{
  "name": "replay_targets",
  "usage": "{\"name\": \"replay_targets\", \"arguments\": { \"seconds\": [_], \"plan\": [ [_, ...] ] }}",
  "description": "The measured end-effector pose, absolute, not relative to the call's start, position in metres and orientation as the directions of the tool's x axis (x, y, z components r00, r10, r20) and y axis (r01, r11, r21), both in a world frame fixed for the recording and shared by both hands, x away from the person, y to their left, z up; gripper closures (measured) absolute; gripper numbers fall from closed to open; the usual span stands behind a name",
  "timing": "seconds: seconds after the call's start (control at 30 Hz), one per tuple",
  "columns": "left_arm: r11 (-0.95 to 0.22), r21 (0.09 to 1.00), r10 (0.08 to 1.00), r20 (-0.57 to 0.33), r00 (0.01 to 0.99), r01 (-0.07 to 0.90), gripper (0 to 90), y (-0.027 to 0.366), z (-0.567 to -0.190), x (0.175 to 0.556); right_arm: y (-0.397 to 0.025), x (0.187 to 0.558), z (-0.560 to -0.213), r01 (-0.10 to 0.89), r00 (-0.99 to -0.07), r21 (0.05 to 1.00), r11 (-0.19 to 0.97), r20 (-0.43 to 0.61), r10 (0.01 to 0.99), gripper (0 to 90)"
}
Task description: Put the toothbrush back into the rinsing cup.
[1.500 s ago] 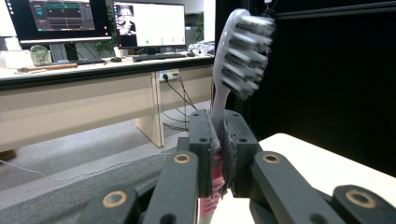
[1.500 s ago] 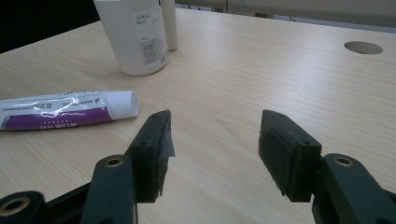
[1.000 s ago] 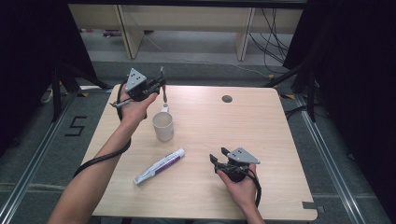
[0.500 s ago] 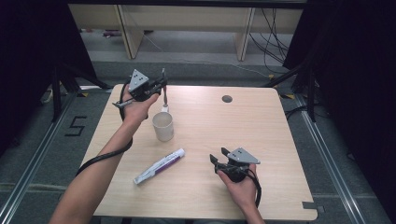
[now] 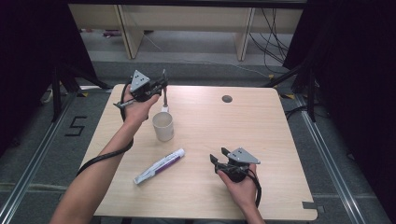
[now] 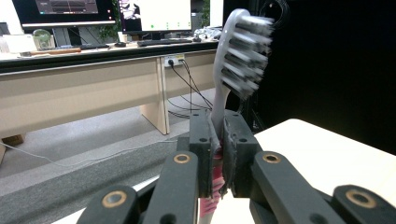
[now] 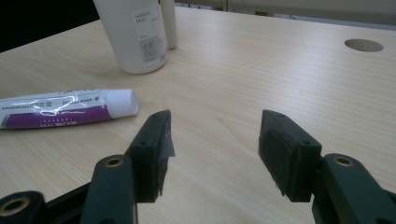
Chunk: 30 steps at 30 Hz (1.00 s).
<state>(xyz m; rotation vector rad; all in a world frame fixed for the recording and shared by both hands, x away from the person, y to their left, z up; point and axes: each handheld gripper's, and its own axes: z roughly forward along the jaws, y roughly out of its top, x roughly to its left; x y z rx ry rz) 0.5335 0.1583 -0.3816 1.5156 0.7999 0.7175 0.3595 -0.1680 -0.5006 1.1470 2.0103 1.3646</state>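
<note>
We see a toothbrush [image 6: 233, 60] clamped between the jaws of the left tool [image 5: 156, 88], held above the far left of the table [image 5: 261, 135], its lower end just over a white cup [image 5: 163, 126]. A white-and-purple toothpaste tube [image 5: 159, 166] lies flat nearer us. The right tool [image 7: 212, 140] hovers low over the near right, jaws spread and empty. The pale wood top has a round cable hole [image 5: 227, 99]. Beyond stand desks with monitors [image 6: 154, 16], grey floor and black curtains.
</note>
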Motion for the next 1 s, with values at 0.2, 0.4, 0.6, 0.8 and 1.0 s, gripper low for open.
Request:
{"name": "replay_targets", "arguments": {
  "seconds": [0.2,0.4,0.6,0.8,1.0],
  "plan": [
    [-0.045,0.994,0.822,-0.019,0.569,0.098,83.1,0.159,-0.388,0.532,-0.169,0.361,-0.501,0.366,-0.562,0.913,0.181,0.062,0.825,44.8],
    [-0.058,0.991,0.821,-0.022,0.571,0.122,83.1,0.159,-0.396,0.532,-0.169,0.361,-0.501,0.368,-0.561,0.912,0.181,0.063,0.825,44.8],
    [-0.073,0.988,0.820,-0.020,0.572,0.139,83.1,0.157,-0.399,0.533,-0.167,0.360,-0.502,0.389,-0.553,0.907,0.159,0.092,0.828,44.8],
    [-0.084,0.985,0.822,-0.017,0.569,0.152,83.0,0.157,-0.403,0.534,-0.168,0.361,-0.502,0.389,-0.557,0.908,0.156,0.097,0.825,44.8],
    [-0.102,0.980,0.824,-0.012,0.567,0.169,83.0,0.157,-0.409,0.534,-0.169,0.361,-0.502,0.380,-0.560,0.907,0.180,0.070,0.826,44.8]
  ]
}}
